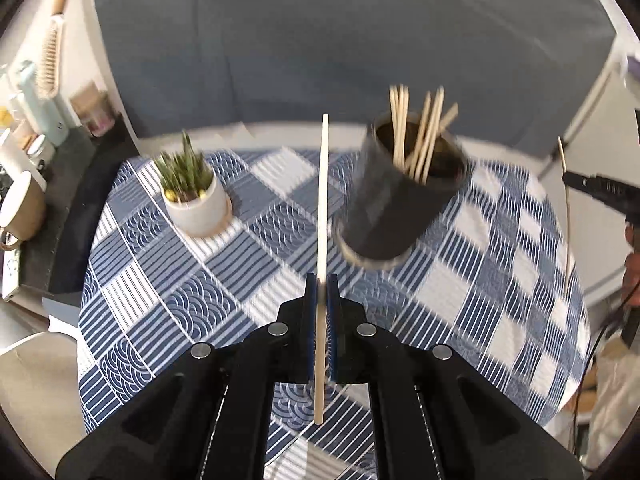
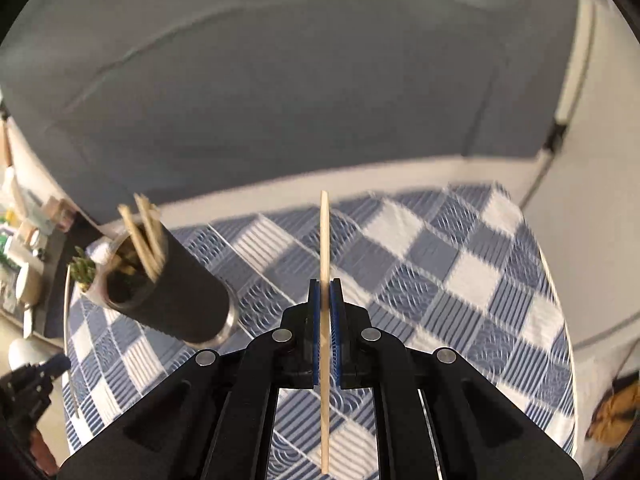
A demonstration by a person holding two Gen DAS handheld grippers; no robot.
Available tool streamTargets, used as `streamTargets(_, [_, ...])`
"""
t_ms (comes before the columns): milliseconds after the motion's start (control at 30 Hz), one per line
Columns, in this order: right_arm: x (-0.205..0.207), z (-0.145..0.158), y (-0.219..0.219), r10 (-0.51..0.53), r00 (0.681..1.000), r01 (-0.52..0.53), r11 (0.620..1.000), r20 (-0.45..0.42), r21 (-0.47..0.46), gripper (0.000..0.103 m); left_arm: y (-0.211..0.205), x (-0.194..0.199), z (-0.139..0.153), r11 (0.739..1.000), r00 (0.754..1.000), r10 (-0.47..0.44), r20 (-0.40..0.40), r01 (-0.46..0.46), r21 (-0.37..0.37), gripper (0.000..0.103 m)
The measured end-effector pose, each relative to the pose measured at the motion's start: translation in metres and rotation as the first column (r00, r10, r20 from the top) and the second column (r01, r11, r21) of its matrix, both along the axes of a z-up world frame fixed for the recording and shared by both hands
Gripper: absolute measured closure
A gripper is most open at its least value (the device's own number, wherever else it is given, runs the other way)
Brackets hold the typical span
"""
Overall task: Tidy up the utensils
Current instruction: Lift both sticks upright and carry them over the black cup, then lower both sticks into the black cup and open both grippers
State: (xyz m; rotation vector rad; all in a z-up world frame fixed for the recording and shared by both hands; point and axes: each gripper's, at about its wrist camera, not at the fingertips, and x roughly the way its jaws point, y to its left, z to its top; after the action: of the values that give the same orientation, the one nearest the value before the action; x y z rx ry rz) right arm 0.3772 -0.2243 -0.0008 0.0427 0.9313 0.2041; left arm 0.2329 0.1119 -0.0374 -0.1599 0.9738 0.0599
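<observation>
A: Left claw (image 1: pixel 322 292)?
B: Clenched on one chopstick (image 1: pixel 323 200). I have the stick pinched between the blue pads, its tip running up and away from the camera, its butt sticking back toward me below the pads

A: Right claw (image 2: pixel 325 292)?
B: Same entry. Clenched on a second chopstick (image 2: pixel 325 248), held along the fingers, clear of the cloth. In the left view I can also see this claw at the far right edge, a thin stick standing across it

A: Holder?
B: One dark cup (image 1: pixel 400 200) with a metal base ring, standing on the worktop (image 1: pixel 500 272) toward the back, right of my left stick. From the right camera it sits to the left of my stick. Both views are blurred

A: Contents of the cup?
B: A bundle of chopsticks (image 1: pixel 420 132), leaning apart at different angles, tops well above the rim. I cannot count them

A: Other items?
B: One small plant (image 1: pixel 188 172) in a white pot (image 1: pixel 200 208), on the worktop left of the cup and apart from it. Blue and white checked cloth over the whole top. A grey sofa (image 1: pixel 320 40) behind. A side shelf (image 1: pixel 40 128) at far left with bottles and a brush

A: Anything loose on the cloth?
B: None that I can make out
</observation>
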Motion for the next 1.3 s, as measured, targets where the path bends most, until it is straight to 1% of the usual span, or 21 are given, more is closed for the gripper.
streamTargets(167, [0.009, 0.038, 0.02, 0.084, 0.992, -0.087, 0.996, 0.089, 0.024, 0.098, -0.001, 0.01, 0.03, 0.999, 0.996, 0.044, 0.079, -0.043, -0.019, 0.098])
streamTargets(300, [0.013, 0.065, 0.036, 0.145, 0.977, -0.155, 0.987, 0.157, 0.052, 0.098, -0.001, 0.021, 0.049, 0.998, 0.99, 0.06, 0.131, -0.056, -0.033, 0.098])
streamTargets(333, [0.013, 0.072, 0.041, 0.167, 0.969, -0.18, 0.982, 0.184, 0.059, 0.098, -0.002, 0.025, 0.056, 0.998, 0.987, 0.057, 0.153, -0.053, -0.033, 0.098])
streamTargets(400, [0.01, 0.082, 0.049, 0.191, 0.953, -0.212, 0.975, 0.235, 0.068, 0.098, -0.004, 0.029, 0.065, 0.999, 0.98, 0.039, 0.194, -0.031, -0.042, 0.098])
streamTargets(500, [0.007, 0.096, 0.062, 0.228, 0.923, -0.273, 0.956, 0.311, 0.11, 0.098, -0.007, 0.04, 0.076, 0.998, 0.965, -0.005, 0.261, 0.022, -0.062, 0.098])
streamTargets(667, [0.002, 0.106, 0.079, 0.251, 0.875, -0.343, 0.925, 0.414, 0.164, 0.098, -0.008, 0.062, 0.08, 0.989, 0.934, -0.068, 0.35, 0.11, -0.102, 0.098])
streamTargets(700, [0.001, 0.106, 0.082, 0.252, 0.863, -0.358, 0.916, 0.439, 0.179, 0.098, -0.008, 0.066, 0.08, 0.985, 0.927, -0.079, 0.366, 0.128, -0.112, 0.098])
streamTargets(800, [0.002, 0.106, 0.09, 0.251, 0.843, -0.386, 0.898, 0.475, 0.212, 0.098, -0.01, 0.076, 0.076, 0.973, 0.904, -0.118, 0.411, 0.188, -0.135, 0.098])
streamTargets(867, [0.005, 0.103, 0.096, 0.262, 0.833, -0.406, 0.888, 0.488, 0.215, 0.098, -0.013, 0.082, 0.073, 0.965, 0.888, -0.139, 0.438, 0.221, -0.142, 0.098])
streamTargets(933, [0.008, 0.096, 0.103, 0.263, 0.825, -0.407, 0.891, 0.501, 0.203, 0.098, -0.017, 0.089, 0.066, 0.958, 0.87, -0.149, 0.469, 0.245, -0.15, 0.098])
streamTargets(1000, [0.012, 0.087, 0.108, 0.253, 0.819, -0.401, 0.894, 0.514, 0.199, 0.098, -0.021, 0.096, 0.057, 0.944, 0.848, -0.171, 0.502, 0.286, -0.163, 0.098])
streamTargets(1033, [0.014, 0.082, 0.109, 0.252, 0.818, -0.403, 0.892, 0.517, 0.202, 0.098, -0.023, 0.098, 0.054, 0.941, 0.842, -0.174, 0.511, 0.295, -0.166, 0.098])
streamTargets(1100, [0.018, 0.071, 0.111, 0.247, 0.812, -0.41, 0.886, 0.528, 0.216, 0.098, -0.025, 0.105, 0.043, 0.929, 0.832, -0.185, 0.522, 0.322, -0.183, 0.098])
streamTargets(1133, [0.02, 0.066, 0.112, 0.245, 0.81, -0.412, 0.884, 0.532, 0.22, 0.098, -0.026, 0.108, 0.037, 0.928, 0.829, -0.181, 0.529, 0.323, -0.189, 0.098])
streamTargets(1200, [0.023, 0.053, 0.113, 0.235, 0.806, -0.416, 0.878, 0.544, 0.236, 0.098, -0.027, 0.115, 0.024, 0.917, 0.825, -0.187, 0.533, 0.342, -0.208, 0.098])
streamTargets(1300, [0.027, 0.034, 0.114, 0.234, 0.804, -0.426, 0.868, 0.547, 0.255, 0.098, -0.027, 0.119, 0.008, 0.914, 0.821, -0.179, 0.543, 0.343, -0.217, 0.098])
